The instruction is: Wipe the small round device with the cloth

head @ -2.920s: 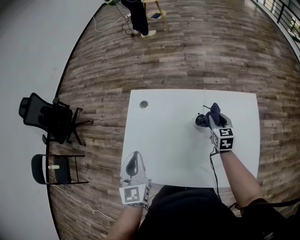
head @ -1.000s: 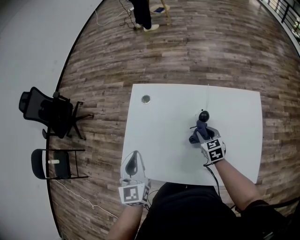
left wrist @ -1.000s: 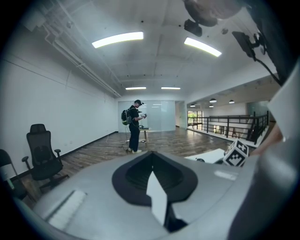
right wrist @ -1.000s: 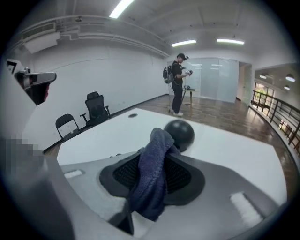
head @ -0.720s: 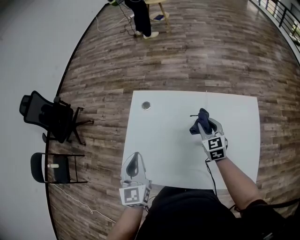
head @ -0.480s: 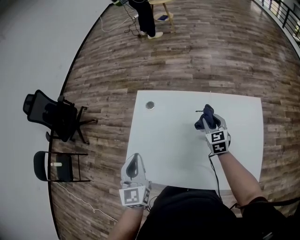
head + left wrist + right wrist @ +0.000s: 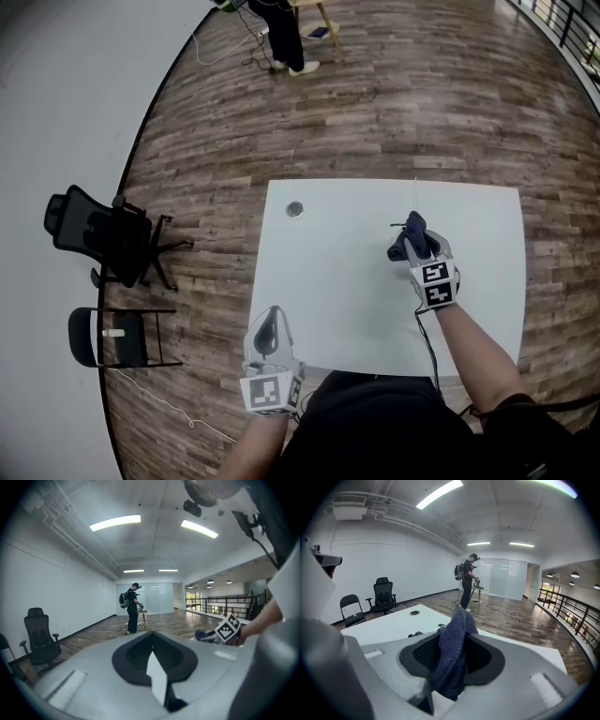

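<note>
My right gripper [image 7: 419,241] is shut on a dark blue cloth [image 7: 412,226] over the far right part of the white table [image 7: 328,281]. In the right gripper view the cloth [image 7: 452,660] is bunched between the jaws and sticks up past their tips. The cloth and gripper hide nearly all of the small round device. Only a dark bit [image 7: 397,252] shows at the cloth's left, and I cannot tell whether the cloth touches the device. My left gripper [image 7: 270,311] hovers at the table's near left edge, shut and holding nothing [image 7: 152,638].
A round grommet [image 7: 295,209] sits in the table's far left corner. A thin cable [image 7: 414,195] runs from the cloth to the far edge. An office chair [image 7: 94,234] and a folding chair [image 7: 108,336] stand on the wood floor at left. A person [image 7: 281,37] stands far off.
My right gripper has carried the cloth away from me and a little up, over the spot where the black device showed a second ago. The left gripper has stayed put.
</note>
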`<state>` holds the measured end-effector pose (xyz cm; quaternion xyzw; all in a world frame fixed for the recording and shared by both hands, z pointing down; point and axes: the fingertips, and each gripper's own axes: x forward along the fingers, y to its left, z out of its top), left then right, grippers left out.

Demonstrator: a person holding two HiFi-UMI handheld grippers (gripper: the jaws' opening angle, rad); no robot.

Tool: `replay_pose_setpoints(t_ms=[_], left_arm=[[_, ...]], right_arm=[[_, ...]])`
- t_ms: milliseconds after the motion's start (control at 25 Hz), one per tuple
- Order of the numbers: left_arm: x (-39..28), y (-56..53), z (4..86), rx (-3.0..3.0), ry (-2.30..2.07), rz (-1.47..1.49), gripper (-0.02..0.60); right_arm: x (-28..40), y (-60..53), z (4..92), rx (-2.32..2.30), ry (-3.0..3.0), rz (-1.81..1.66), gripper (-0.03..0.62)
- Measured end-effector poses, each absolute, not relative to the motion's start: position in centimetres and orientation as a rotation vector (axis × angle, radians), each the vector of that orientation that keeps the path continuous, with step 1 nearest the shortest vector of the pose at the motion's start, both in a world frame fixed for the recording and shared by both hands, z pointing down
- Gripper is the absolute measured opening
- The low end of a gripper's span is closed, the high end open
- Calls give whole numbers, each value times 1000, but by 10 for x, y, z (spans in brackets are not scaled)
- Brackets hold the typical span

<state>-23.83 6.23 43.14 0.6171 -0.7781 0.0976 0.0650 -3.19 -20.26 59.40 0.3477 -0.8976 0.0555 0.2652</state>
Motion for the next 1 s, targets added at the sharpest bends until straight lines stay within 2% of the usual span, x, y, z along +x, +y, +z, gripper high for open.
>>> replay_pose_setpoints(t_ms=[1000], left_arm=[[-231,63,437,1859,-2332,312,6]], right_arm=[[-9,-178,629,870,-2365,222,138]])
